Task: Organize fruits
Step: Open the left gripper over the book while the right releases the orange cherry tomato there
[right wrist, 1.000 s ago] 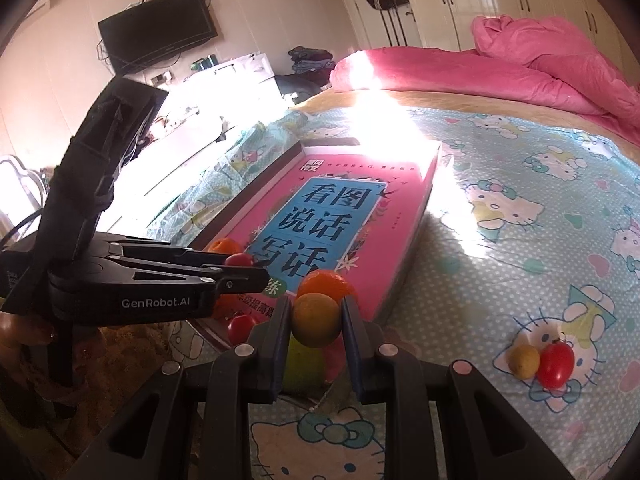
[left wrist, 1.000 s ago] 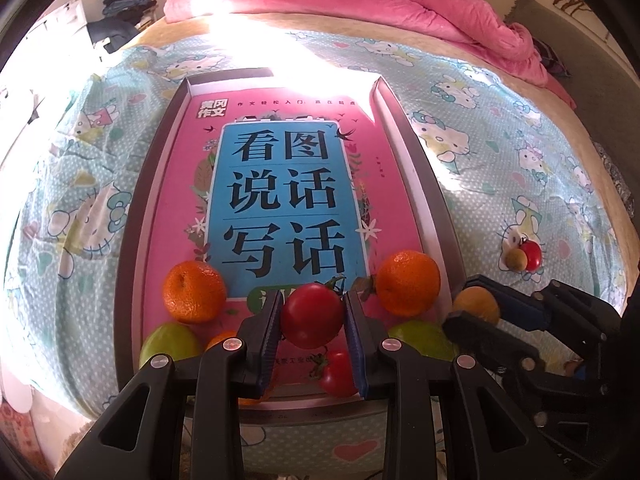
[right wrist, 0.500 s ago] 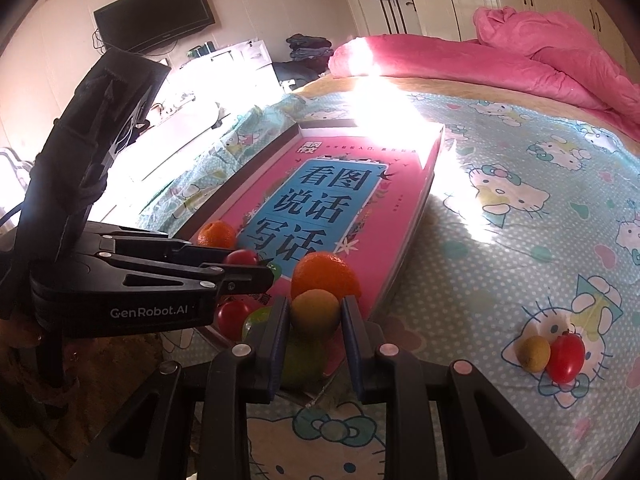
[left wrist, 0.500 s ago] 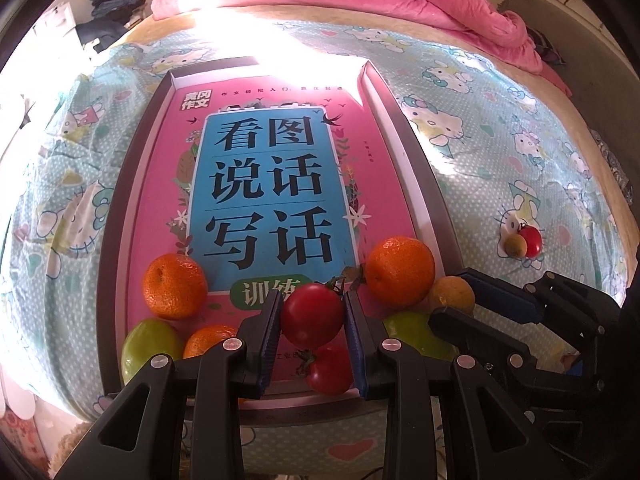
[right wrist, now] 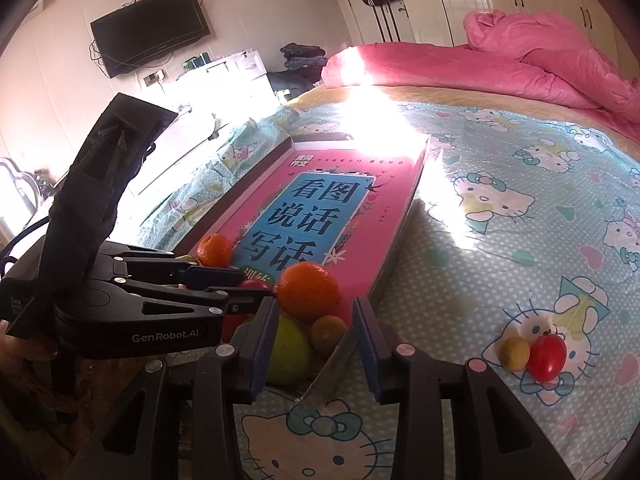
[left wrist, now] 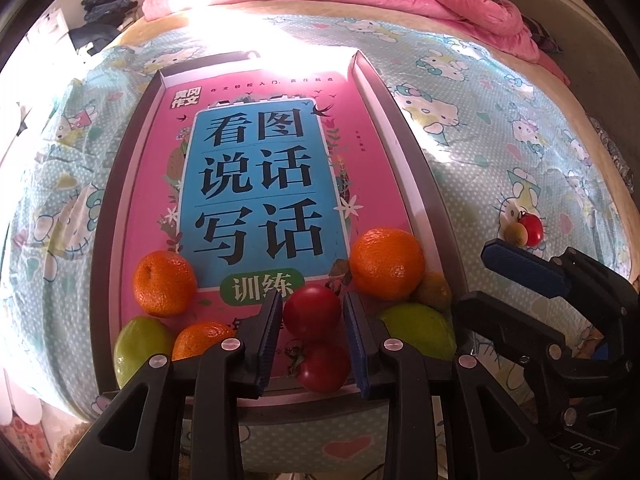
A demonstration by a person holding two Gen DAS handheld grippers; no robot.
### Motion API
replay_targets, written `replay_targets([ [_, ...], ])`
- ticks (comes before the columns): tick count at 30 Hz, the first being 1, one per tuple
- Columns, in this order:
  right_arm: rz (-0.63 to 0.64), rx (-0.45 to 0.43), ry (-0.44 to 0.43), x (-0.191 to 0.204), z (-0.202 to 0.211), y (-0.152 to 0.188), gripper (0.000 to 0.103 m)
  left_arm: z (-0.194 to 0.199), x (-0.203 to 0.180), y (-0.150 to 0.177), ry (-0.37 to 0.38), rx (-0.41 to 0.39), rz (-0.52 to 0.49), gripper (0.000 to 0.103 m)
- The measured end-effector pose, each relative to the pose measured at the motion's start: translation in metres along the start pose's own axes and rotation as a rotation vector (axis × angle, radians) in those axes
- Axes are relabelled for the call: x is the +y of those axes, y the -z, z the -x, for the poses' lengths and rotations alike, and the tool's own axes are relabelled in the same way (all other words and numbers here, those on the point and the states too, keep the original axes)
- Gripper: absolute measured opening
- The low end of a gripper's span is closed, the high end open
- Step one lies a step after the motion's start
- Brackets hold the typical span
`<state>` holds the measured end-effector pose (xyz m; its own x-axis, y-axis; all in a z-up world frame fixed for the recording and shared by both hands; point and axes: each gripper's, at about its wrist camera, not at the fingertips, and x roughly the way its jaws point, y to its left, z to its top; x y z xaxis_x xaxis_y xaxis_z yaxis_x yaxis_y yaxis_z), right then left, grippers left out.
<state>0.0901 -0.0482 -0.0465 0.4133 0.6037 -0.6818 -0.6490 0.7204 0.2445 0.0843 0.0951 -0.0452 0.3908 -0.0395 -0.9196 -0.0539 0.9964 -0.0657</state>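
Bedroom setting: a bed with a cartoon-cat sheet (left wrist: 500, 92) and a pink quilt (right wrist: 540, 64) at its far end; a television (right wrist: 150, 30) hangs on the wall. On the sheet lies a grey tray (left wrist: 430, 200) lined with a pink book (left wrist: 256, 184).

Fruit is gathered at the tray's near end: an orange (left wrist: 164, 284) at left, a larger orange (left wrist: 386, 264) at right, a third orange (left wrist: 202, 340) and a green fruit (left wrist: 138, 344) in the near left corner, a second green fruit (left wrist: 418, 330) and a small brownish fruit (left wrist: 434, 290) in the near right corner, and a tomato (left wrist: 322, 366) at the near edge.

My left gripper (left wrist: 312, 336) has just been opening; a second tomato (left wrist: 312, 311) sits between its pads, with thin gaps showing on both sides.

My right gripper (right wrist: 316, 344) has also just been opening. Its fingers are spread and off the small brownish fruit, which rests in the tray against the larger orange.

Outside the tray, well to the right on the sheet, a small yellow fruit (right wrist: 516, 353) touches a cherry tomato (right wrist: 547, 358).
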Motion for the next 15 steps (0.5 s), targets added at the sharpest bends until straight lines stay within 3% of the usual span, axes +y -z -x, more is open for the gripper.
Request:
replay_targets([
  [15,-0.075,-0.055,0.066,-0.029,0.027,-0.006,0.047,0.009,0.001,-0.002,-0.004,-0.019,0.012,0.055],
])
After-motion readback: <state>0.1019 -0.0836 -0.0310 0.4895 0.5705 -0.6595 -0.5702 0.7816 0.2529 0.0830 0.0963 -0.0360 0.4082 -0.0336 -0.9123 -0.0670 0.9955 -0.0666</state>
